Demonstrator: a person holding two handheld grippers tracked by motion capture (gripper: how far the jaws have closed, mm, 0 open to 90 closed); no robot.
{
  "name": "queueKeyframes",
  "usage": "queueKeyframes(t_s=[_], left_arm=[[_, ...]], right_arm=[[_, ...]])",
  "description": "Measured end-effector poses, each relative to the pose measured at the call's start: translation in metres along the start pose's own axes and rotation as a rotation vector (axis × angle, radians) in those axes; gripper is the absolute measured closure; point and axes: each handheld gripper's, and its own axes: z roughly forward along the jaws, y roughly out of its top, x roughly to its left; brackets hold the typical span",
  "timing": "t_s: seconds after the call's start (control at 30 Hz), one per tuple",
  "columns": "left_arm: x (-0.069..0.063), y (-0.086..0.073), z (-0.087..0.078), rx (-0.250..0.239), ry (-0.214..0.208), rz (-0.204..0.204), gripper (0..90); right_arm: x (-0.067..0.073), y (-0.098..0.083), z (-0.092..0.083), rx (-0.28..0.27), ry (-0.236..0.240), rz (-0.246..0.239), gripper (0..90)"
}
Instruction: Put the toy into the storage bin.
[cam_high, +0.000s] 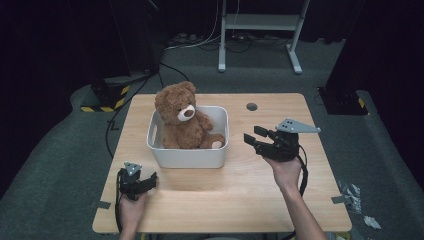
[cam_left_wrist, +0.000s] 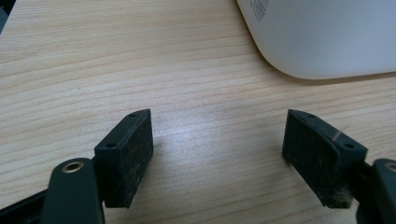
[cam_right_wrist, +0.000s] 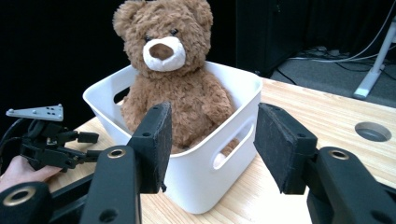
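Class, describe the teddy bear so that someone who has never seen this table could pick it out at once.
Start at the wooden table and find the white bin with handle slots, standing left of its middle. The teddy bear sits upright inside the bin, head above the rim. It is the one soft, furry brown thing there, with a pale muzzle and a dark nose.

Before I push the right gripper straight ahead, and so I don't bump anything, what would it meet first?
Most likely the white bin: its handled side wall lies between the open fingers of the right gripper, with the teddy bear sitting inside, behind that wall.
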Motion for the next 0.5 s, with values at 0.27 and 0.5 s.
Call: queueKeyframes(t_s=[0.27, 0.5], left_arm=[[0.0, 0.0, 0.0, 0.0, 0.0, 0.0, 24.5], [0.0, 0.0, 0.0, 0.0, 0.0, 0.0, 24.5]], right_arm=[[-0.008, -0.01, -0.006, 0.003, -0.021, 0.019, 46.3], [-0.011, -0.016, -0.009, -0.004, -0.024, 0.031, 46.3]])
